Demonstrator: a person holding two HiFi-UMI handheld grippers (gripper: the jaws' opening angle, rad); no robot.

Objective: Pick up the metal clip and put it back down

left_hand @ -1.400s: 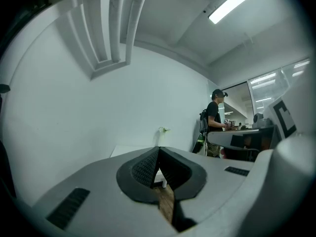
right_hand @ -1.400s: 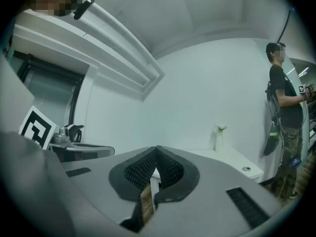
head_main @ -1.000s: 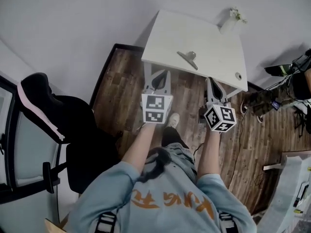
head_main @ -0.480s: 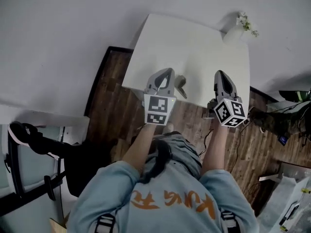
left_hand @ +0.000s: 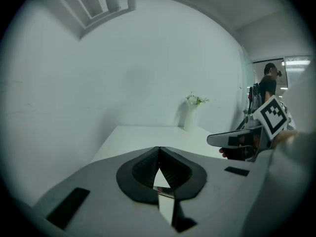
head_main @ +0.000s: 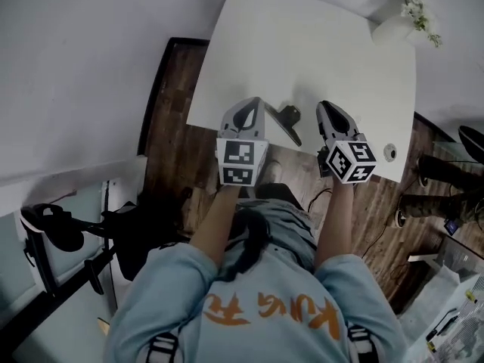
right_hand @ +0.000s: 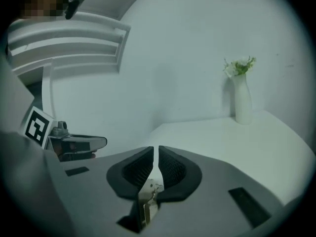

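Seen from above, a person stands at the near edge of a white surface with a two-jaw tool in each hand. The metal clip lies on the surface close to its near edge, between the two tools and nearer the left one. It seems to rest flat and untouched, though it is small and dark in the head view, so its exact pose is hard to make out.

The left claw points across the surface just beside the clip. In the left gripper view its jaws are clenched tip to tip, with nothing between them.

The right claw sits on the other side of the clip, a little apart from it. Its jaws have just been opening. The right gripper view shows a narrow slit between them, and nothing sits in it.

A white vase with small flowers stands at the far right corner, well apart from the clip.

As far as the pictures show, the task has barely begun. The claws are in place beside the clip, but gripping it, lifting it and setting it back down all remain.
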